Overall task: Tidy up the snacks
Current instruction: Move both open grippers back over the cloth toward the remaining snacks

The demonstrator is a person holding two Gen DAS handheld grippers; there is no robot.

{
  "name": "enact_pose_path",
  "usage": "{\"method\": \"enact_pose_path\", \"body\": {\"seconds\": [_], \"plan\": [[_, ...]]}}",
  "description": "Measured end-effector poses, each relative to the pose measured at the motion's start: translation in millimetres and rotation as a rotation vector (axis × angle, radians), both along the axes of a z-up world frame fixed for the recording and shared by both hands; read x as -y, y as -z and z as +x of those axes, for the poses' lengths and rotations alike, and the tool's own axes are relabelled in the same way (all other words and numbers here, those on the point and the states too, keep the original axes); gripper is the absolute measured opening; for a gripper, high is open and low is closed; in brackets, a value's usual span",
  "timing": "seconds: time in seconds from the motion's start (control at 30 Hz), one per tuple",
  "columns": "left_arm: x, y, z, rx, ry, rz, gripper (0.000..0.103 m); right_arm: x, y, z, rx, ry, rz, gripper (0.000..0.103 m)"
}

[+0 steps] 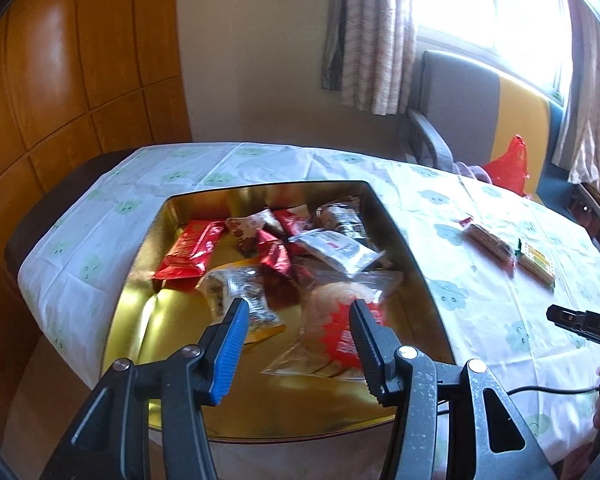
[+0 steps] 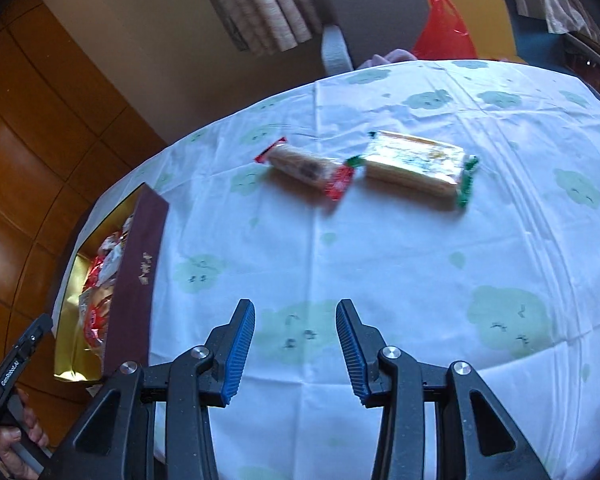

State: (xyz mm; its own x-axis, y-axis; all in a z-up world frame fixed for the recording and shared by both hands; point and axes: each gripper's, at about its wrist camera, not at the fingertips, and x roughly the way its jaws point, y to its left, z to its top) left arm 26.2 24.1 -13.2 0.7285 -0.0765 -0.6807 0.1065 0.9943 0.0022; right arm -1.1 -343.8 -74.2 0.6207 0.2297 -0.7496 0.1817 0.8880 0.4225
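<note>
Left wrist view looks down into a gold-lined box (image 1: 384,204) that sits on the table (image 1: 480,288), which is covered by a white cloth printed with pale green clouds. The left hand-held gripper (image 1: 298,344) hangs over the near part of the box with its jaws spread and nothing between them. Inside the box lie mixed snacks: a long red packet (image 1: 190,252) at the left, small red wrappers (image 1: 276,258) in the middle, a clear and silver packet (image 1: 336,250) toward the right, a clear bag of dark pieces (image 1: 236,300) just beyond the left finger, and a clear bag with a red label (image 1: 336,320) under the right finger.

To the right of the box, well apart from it, two more packets rest on the cloth — a red-ended wafer pack (image 1: 488,240) and a green-ended cracker pack (image 1: 536,270), end to end and nearly touching. Part of the other gripper (image 1: 580,320) shows at the right edge.

Right wrist view shows the right hand-held gripper (image 2: 296,344) above bare cloth, jaws apart and holding nothing. Both packs lie farther off, beyond it. The box, with its dark maroon side, is at the left. A hand (image 2: 18,444) grips the other tool in the lower left corner. Behind the table stand a chair (image 1: 460,92) and a red plastic bag (image 1: 508,168).
</note>
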Motion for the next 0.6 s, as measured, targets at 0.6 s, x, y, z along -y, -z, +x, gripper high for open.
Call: {"method": "enact_pose_path", "body": {"seconds": [0.6], "plan": [[62, -2, 1, -0.024, 0.231, -0.014, 0.053, 44, -9, 94, -0.071, -0.266, -0.422, 0.07]]}}
